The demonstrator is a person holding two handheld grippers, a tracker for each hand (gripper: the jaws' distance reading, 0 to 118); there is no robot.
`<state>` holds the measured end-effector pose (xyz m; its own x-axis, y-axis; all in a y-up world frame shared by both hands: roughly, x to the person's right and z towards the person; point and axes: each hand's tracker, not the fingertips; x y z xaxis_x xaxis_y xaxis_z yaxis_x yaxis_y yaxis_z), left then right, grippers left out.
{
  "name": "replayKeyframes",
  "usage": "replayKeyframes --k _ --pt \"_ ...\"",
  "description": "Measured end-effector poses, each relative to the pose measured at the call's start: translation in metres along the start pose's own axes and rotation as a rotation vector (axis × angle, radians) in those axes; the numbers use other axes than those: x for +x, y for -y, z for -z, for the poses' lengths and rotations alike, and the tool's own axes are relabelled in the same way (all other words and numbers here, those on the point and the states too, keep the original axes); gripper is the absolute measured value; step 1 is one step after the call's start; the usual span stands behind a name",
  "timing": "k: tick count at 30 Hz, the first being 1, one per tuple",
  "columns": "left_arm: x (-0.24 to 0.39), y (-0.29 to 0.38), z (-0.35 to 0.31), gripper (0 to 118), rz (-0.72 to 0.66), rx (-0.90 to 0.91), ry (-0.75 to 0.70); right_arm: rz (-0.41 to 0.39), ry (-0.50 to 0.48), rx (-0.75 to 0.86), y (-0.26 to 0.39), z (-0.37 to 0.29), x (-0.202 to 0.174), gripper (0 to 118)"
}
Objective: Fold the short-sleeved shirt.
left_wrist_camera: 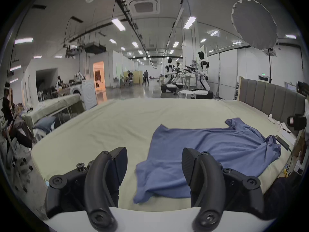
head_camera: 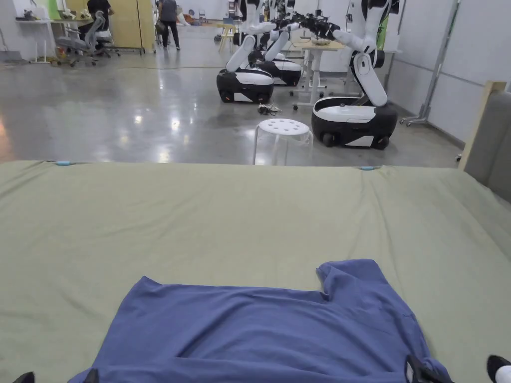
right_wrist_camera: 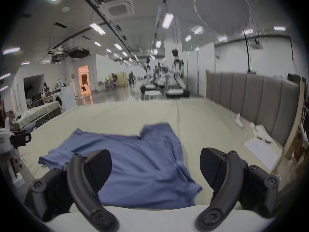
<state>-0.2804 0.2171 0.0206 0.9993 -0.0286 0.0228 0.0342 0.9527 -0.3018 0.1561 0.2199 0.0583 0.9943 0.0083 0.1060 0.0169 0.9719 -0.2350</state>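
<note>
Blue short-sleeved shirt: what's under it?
The blue short-sleeved shirt lies spread on the pale green bed sheet, which shows all around it. Whatever lies beneath the fabric itself is covered and cannot be seen.

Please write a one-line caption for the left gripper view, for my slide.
Open left gripper poised before a blue short-sleeved shirt lying on a green-sheeted bed.

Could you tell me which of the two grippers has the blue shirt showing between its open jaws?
The right gripper: shirt shows across its whole gap. The left gripper frames mostly bare sheet.
</note>
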Motion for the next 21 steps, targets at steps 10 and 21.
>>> replayKeyframes --k 10,21 --pt "0.033 -0.014 0.065 7 0.052 -0.052 0.097 0.011 -0.088 -0.030 0.009 0.026 -0.049 13" --pt "0.004 -0.046 0.323 80 0.172 -0.513 0.100 0.017 -0.058 -0.091 0.009 0.050 -0.028 13"
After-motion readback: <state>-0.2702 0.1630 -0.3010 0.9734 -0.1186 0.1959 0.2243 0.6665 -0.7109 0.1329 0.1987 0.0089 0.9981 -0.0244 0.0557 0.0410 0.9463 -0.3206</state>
